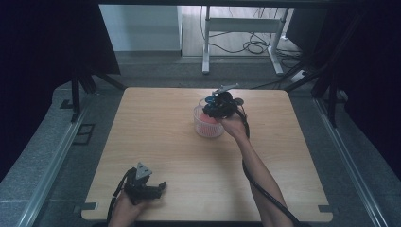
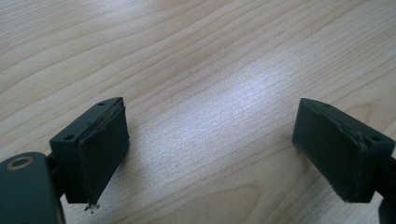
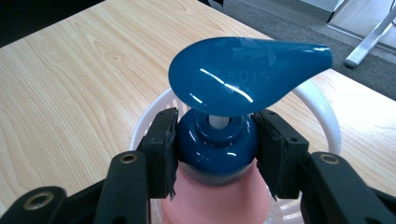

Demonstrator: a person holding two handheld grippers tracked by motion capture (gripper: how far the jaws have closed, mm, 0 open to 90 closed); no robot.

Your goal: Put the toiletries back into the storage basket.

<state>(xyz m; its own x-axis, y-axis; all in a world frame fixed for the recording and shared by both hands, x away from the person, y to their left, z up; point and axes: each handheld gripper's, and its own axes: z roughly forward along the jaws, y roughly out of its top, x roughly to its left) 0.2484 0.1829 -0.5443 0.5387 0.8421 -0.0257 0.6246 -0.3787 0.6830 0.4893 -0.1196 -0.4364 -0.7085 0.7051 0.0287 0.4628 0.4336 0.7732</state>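
Pink pump bottle (image 3: 219, 200) in white basket (image 3: 322, 116), blue collar clamped by right hand-held gripper (image 3: 217, 149), left hand-held gripper (image 2: 210, 154) open.

A wooden table (image 1: 170, 156) sits on a grey floor (image 1: 52, 156), with a white metal stand (image 1: 239, 28) and cables (image 1: 250, 47) behind it

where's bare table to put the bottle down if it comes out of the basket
Bare wood runs left of the basket to the table edge, and between it and the left tool. The right strip is narrower. It is crowded only at the basket, where the right tool grips the bottle.
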